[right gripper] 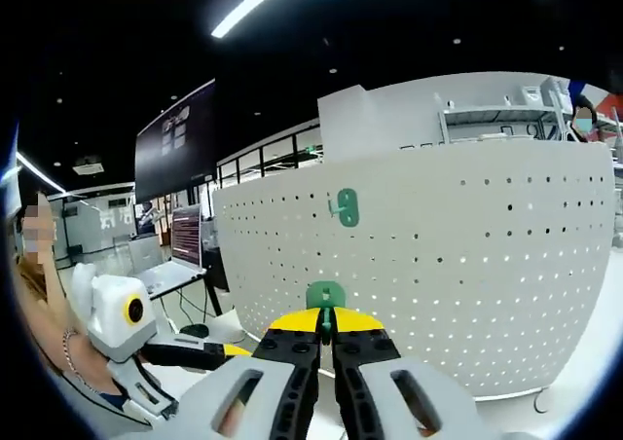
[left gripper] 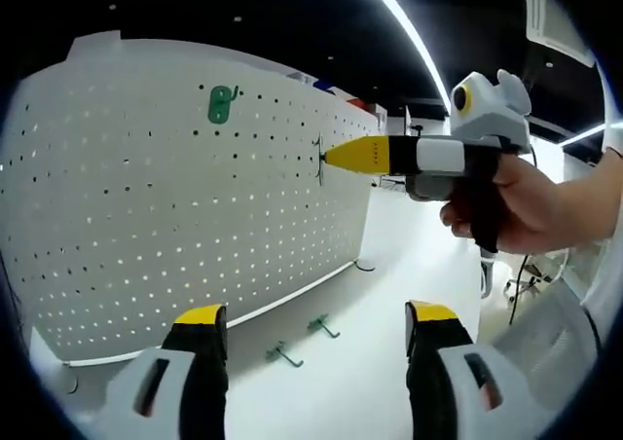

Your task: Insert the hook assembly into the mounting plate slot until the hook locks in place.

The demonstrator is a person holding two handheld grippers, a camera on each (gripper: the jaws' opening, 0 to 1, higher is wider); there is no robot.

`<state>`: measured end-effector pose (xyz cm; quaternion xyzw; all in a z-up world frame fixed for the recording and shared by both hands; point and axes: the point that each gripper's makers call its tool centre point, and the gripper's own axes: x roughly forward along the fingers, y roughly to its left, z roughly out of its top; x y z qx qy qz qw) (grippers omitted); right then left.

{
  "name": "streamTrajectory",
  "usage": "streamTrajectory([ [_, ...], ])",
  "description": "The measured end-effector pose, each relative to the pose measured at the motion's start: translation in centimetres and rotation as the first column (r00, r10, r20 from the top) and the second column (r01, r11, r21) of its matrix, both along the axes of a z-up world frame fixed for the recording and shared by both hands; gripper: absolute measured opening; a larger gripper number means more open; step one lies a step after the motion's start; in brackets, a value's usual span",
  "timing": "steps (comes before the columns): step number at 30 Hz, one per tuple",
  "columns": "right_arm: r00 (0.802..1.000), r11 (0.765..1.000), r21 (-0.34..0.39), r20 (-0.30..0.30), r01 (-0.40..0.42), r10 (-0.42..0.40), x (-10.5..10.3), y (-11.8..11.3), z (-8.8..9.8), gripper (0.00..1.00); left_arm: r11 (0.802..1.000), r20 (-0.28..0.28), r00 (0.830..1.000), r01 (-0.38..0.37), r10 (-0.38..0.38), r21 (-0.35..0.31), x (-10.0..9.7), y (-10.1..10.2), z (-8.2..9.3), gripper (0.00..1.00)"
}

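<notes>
One green hook (right gripper: pixel 325 295) sits pinched between the closed jaws of the right tongs (right gripper: pixel 326 331), its flat back plate just in front of the white pegboard (right gripper: pixel 467 255) that serves as the mounting plate. In the left gripper view those same right tongs (left gripper: pixel 336 155) come in from the right with their yellow tips at the board face, where a thin dark edge of the hook meets the holes. A second green hook (left gripper: pixel 222 103) already hangs higher on the board, well apart from the one being placed. Two more green hooks (left gripper: pixel 285 354) lie on the white surface (left gripper: pixel 389 294) at the foot of the board.

The left tongs (left gripper: pixel 316 328) hang released, jaws wide apart and holding nothing, pointing at the lower part of the board.

The step in hand looks like the final push into the slot. The risk is misalignment: if the hook's prongs meet the board between holes or at a tilt, pressing on could twist the hook in the grip or let it slip out and drop. The board also stands free, with nothing bracing it, so a hard push may shift it back.
</notes>
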<state>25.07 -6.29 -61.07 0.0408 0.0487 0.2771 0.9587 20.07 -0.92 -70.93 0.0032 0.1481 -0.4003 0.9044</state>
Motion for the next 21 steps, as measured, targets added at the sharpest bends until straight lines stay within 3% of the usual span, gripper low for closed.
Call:
streamTrajectory([
  [21, 0.998, 0.998, 0.007, 0.015, 0.063, -0.064, 3.2, -1.8, 2.1, 0.0, 0.999, -0.061, 0.998, 0.004, -0.002, 0.034, -2.1, 1.9, -2.9, 0.75],
])
